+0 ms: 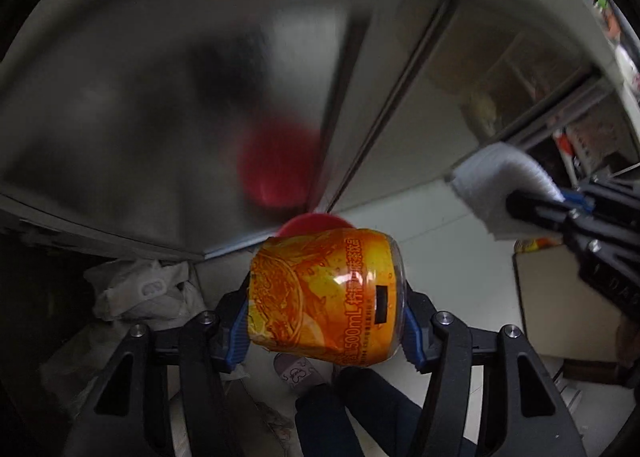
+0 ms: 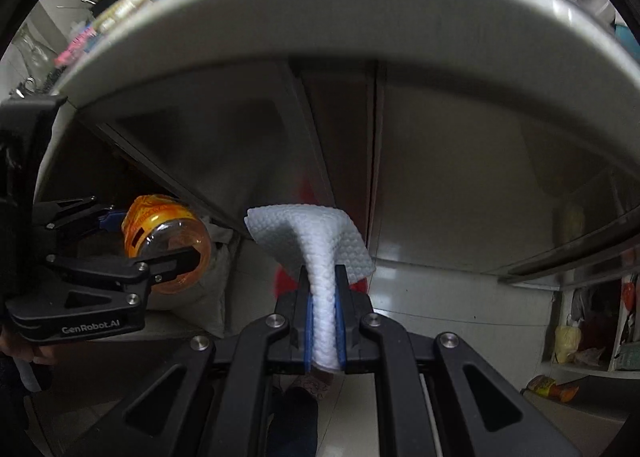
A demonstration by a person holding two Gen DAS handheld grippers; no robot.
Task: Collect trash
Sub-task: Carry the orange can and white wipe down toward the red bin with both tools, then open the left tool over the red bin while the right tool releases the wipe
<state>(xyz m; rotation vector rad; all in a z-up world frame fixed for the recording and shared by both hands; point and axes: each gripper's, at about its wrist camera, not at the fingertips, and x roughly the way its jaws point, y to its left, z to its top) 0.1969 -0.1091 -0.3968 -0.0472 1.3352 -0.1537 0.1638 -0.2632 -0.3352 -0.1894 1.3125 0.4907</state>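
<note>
- The left gripper [image 1: 326, 331] is clamped on the orange bottle [image 1: 326, 291], above the red bin [image 1: 314, 223].
- The right gripper [image 2: 324, 325] pinches the white paper towel [image 2: 316, 245].
- Step, I judge: carrying trash to the bin; next, release over its opening.

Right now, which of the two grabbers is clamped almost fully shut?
The right gripper. Its blue pads pinch a thin white paper towel, so the jaws nearly meet. The left gripper stands much wider, around an orange-labelled bottle.

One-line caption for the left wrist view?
Left hand-held gripper clamps an orange bottle above a red bin.
</note>
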